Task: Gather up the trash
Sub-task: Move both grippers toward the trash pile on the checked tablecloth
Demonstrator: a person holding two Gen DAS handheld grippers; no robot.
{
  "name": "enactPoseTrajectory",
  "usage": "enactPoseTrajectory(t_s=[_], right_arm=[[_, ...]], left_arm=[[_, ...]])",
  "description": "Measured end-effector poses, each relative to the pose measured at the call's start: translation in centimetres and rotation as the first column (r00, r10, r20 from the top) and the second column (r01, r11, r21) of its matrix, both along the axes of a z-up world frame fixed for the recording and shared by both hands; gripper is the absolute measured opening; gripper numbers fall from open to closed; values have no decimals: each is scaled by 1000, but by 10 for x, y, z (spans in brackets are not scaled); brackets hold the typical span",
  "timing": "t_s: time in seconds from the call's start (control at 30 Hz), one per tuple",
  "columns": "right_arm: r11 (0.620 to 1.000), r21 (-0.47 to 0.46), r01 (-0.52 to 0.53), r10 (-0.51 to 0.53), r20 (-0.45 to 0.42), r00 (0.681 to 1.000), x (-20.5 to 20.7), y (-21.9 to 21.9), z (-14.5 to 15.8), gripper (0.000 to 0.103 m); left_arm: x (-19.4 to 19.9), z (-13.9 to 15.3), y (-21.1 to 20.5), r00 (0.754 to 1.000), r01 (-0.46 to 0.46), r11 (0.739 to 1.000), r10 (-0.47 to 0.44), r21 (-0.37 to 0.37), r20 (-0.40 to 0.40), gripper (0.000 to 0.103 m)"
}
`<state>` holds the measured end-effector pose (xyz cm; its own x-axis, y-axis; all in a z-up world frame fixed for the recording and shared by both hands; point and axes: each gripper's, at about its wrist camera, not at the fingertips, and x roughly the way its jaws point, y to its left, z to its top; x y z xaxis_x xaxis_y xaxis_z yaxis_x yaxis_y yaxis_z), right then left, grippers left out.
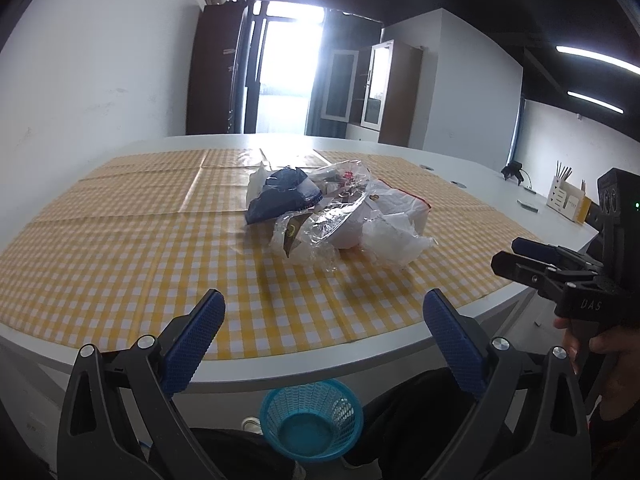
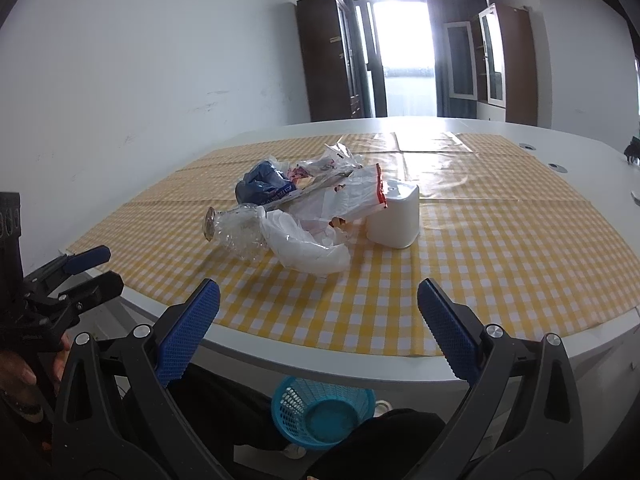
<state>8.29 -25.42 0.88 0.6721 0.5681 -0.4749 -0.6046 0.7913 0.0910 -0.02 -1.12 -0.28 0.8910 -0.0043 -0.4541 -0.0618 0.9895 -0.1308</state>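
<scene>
A heap of trash lies mid-table on the yellow checked cloth (image 1: pixel 120 264): a dark blue bag (image 1: pixel 280 196), clear crumpled plastic (image 1: pixel 316 232), a white plastic bag (image 2: pixel 308 248), a red-edged white bag (image 2: pixel 352 196), a crushed clear bottle (image 2: pixel 236 228) and a white square tub (image 2: pixel 394 216). My left gripper (image 1: pixel 324 312) is open, short of the heap, nothing between its blue pads. My right gripper (image 2: pixel 318 304) is open too, near the table's front edge. A blue mesh waste basket (image 1: pixel 312 420) stands on the floor below the edge, also in the right wrist view (image 2: pixel 324 416).
The white table (image 1: pixel 400 148) carries a pen holder (image 1: pixel 568 196) and small items at far right. The other gripper and a hand (image 1: pixel 600 344) show at the right of the left view. A white wall is on the left; cabinets and a bright doorway stand behind.
</scene>
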Motion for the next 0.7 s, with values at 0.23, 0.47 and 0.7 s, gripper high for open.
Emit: enactPoseTrajectory(t_s=[0.23, 0.47, 0.7], right_arm=[[1000, 10, -2, 3, -7, 1000, -1, -1, 0, 94], [1000, 19, 9, -8, -20, 1000, 1, -3, 0, 94], [999, 45, 7, -5, -31, 1000, 3, -6, 1, 94]], left_arm=[[4, -7, 7, 999, -27, 999, 26, -46, -19, 97], [3, -6, 5, 999, -34, 999, 34, -18, -12, 97], [5, -8, 8, 999, -38, 998, 37, -43, -16, 97]])
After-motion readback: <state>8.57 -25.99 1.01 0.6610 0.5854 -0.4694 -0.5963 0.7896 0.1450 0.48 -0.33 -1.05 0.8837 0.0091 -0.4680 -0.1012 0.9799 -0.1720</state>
